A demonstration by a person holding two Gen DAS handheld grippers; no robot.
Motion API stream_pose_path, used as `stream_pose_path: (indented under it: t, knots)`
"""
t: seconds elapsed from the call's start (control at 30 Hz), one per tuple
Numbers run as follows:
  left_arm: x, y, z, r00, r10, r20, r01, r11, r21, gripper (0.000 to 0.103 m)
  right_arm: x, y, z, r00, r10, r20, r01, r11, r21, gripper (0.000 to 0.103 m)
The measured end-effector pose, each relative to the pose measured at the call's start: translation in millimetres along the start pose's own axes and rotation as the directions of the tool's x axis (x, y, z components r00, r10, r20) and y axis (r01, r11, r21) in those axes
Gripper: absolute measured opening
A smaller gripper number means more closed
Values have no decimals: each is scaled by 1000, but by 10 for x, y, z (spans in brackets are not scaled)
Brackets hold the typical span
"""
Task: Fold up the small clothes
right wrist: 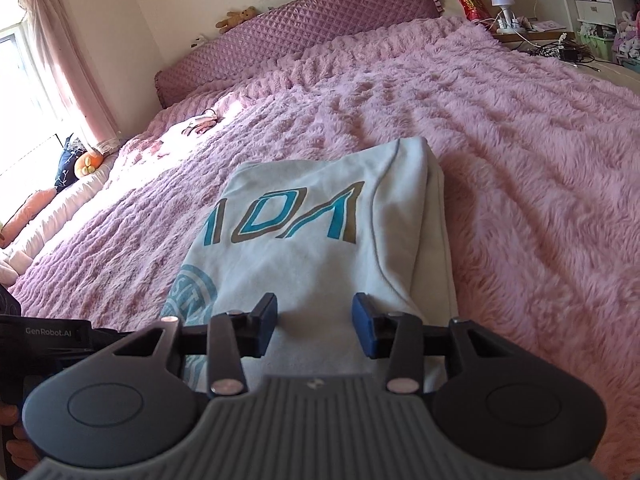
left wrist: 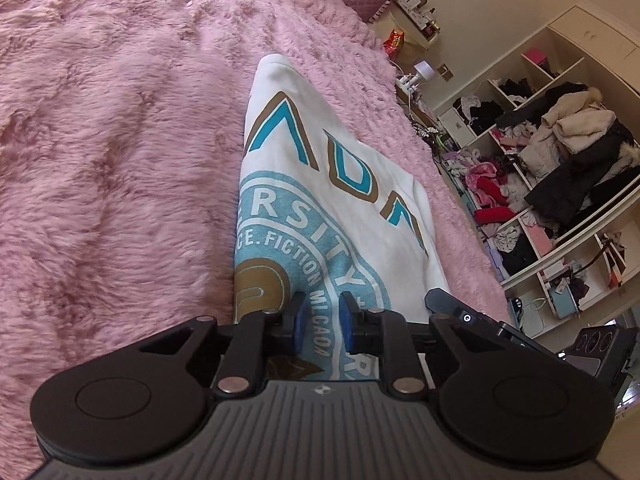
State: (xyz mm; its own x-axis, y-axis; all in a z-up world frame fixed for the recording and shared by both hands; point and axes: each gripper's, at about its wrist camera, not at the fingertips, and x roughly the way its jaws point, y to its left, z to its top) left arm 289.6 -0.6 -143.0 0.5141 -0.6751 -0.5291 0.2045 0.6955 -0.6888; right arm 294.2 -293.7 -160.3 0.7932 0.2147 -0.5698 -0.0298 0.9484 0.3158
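One bed: a pink fluffy blanket (right wrist: 500, 128) covered the whole surface, with a quilted purple headboard (right wrist: 304, 28) at its far end.
Shelving: open white shelves (left wrist: 560, 168) beside the bed were crammed with heaped clothes and coats.
Shirt: a white shirt (left wrist: 304, 184) with teal and brown lettering and a round blue seal lay flat on the blanket, folded lengthwise, one side turned over along a seam.
Right gripper: the right gripper (right wrist: 315, 330) hung over the near end of the shirt, its blue pads (right wrist: 362, 330) set wide apart with only cloth showing between them, gripping nothing.
Left gripper: the left gripper (left wrist: 323, 326) hung over the printed seal, its pads (left wrist: 298, 322) a narrow gap apart, nothing pinched between them.
Bedside: a small white lamp (right wrist: 502, 4) and a red bag (right wrist: 472, 4) stood by the headboard.
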Motion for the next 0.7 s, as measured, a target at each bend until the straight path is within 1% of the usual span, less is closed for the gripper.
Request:
stream_pose_path:
  t: [0.03,0.07,0.1,0.17,0.23,0.3,0.4,0.47,0.53,0.57,0.67,0.7]
  knots:
    - [-17,5,22,999,-39,-2,39,999,0,42,-17,3,16,1000,3,1,-3,1000,7,44]
    - [-19,30,55,997,-78,-3,78,997,-8,52,-46,8,39,1000,5,0,-5,1000,11,44]
    - [-22,70,95,994,-113,-4,113,993,-22,58,-65,12,59,1000,5,-2,-5,1000,8,44]
    - [-16,188,200,985,-172,-4,171,983,-61,59,-158,-5,120,1000,24,8,-24,1000,-7,47]
    - [-26,312,295,979,-204,4,203,975,-93,59,-239,-115,188,999,48,18,-48,999,-1,61]
    - [-39,437,378,978,-209,23,210,972,-109,60,-304,-287,254,998,58,18,-58,998,8,67]
    - [3,659,484,978,-206,20,207,966,-155,60,-348,-523,330,999,35,12,-35,999,-11,67]
    - [53,799,522,976,-217,15,216,956,-199,60,-364,-705,371,999,43,17,-43,999,14,68]
    - [126,907,552,972,-237,10,232,942,-241,60,-315,-885,401,994,107,-2,-106,992,73,69]
    - [168,947,562,968,-251,7,244,935,-258,60,-254,-983,406,988,151,-19,-148,982,117,69]
    - [301,1012,602,961,-275,5,265,920,-288,60,-46,-1184,381,965,260,-38,-243,938,247,69]
    - [349,1025,607,959,-285,2,272,915,-297,60,9,-1229,370,960,279,-36,-258,925,278,69]
